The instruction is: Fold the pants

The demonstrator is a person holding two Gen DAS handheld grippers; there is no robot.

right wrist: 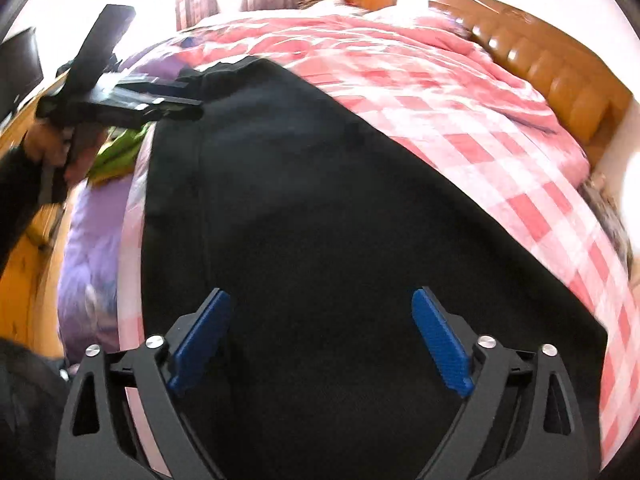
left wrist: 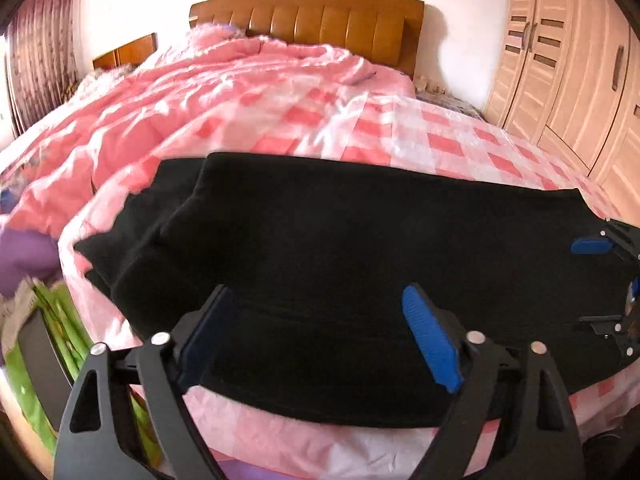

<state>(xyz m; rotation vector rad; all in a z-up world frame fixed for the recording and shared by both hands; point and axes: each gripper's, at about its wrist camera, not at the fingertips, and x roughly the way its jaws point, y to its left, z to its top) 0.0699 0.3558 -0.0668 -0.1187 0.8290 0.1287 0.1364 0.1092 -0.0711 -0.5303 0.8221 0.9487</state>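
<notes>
Black hand-held gripper (left wrist: pixel 316 316), blue ribbed pads (left wrist: pixel 430 338), silver screws, seemingly dark sleeve (right wrist: pixel 16 192)

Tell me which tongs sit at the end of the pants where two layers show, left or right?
The left tongs: beside them the black pants show two offset layers. The right tongs hover over the other end, which looks plain and flat.

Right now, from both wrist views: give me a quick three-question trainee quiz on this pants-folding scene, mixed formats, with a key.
1. True or false: the left hand-held gripper is shut on the black pants.
2. Multiple choice: the pants lie on (A) a bare wooden floor, (B) the pink checked bedspread, (C) a chair.
3. Fill in: behind the bedding stands a wooden ____.

Key:
1. False. Its jaws stand open over the pants; the right hand-held gripper is open too.
2. B.
3. headboard.
</notes>
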